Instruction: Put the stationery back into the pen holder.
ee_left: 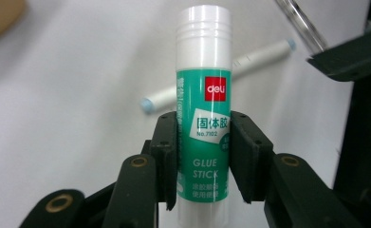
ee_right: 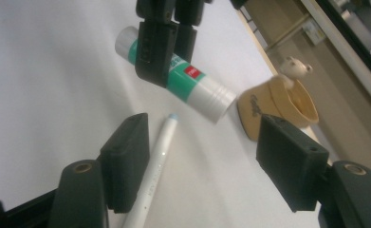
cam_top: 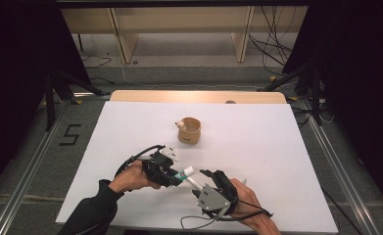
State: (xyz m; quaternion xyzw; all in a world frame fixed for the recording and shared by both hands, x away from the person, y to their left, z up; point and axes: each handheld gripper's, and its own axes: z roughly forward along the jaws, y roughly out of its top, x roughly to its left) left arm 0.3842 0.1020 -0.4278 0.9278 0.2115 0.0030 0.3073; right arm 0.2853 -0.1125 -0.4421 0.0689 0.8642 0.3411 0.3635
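Nearest the lens in the left gripper view, the left gripper (ee_left: 203, 156) has its two black jaws clamped on the green-and-white glue stick (ee_left: 204, 95), pressing the label from both sides around its middle, with the white ribbed cap standing clear above them. In the high view this left gripper (cam_top: 178, 175) sits at the near middle of the white desk (cam_top: 257, 147), held by the person's left hand (cam_top: 130, 178), and the glue stick (cam_top: 185, 173) pokes out toward the right gripper (cam_top: 204, 174), which lies just beside it. The right gripper view shows the right gripper (ee_right: 202, 156) with its jaws spread wide apart and gripping nothing; between them, lying flat on the desk, is a white pen (ee_right: 157, 166) with a pale blue tip. Above it the glue stick (ee_right: 197, 88) hangs tilted off the desk surface in the other gripper's jaws, cap pointing toward a wooden cup (ee_right: 278, 107) with a small animal figure on its rim. That wooden cup (cam_top: 189, 130) stands farther back near the desk's centre, well apart from both grippers.
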